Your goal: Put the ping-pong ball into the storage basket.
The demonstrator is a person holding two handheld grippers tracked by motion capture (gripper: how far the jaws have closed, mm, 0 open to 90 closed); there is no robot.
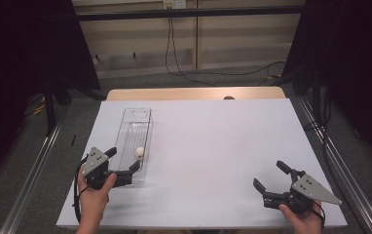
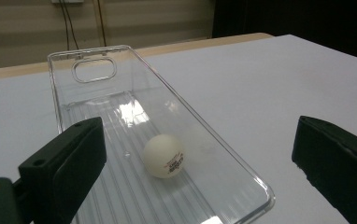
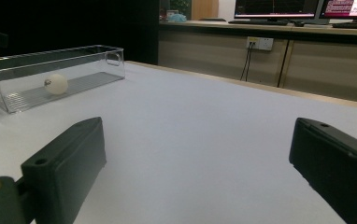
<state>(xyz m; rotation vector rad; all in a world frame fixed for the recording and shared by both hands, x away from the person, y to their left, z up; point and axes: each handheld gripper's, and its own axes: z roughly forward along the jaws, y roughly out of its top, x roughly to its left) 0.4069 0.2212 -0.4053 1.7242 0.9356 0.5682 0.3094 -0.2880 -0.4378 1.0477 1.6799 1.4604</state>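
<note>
While I am holding the left gripper (image 1: 124,165) at the near end of the clear tray (image 1: 147,130), I am keeping its jaws spread wide, with nothing between them. In the left gripper view the white ball (image 2: 164,156) is sitting on the ribbed floor of the tray (image 2: 204,133), toward the near end and closer to one long wall, apart from both jaws. The step I am working on looks like picking that ball out. To do it well, I am planning to bring the jaws in over the low near rim, straddling the ball evenly, so one jaw is not nudging it and sending it rolling along the ribs. I am also minding the tray walls: a jaw catching the thin plastic could drag the light tray across the white table (image 1: 213,146). The right gripper (image 1: 271,183) is resting well apart on the table, jaws also wide and empty.
</note>
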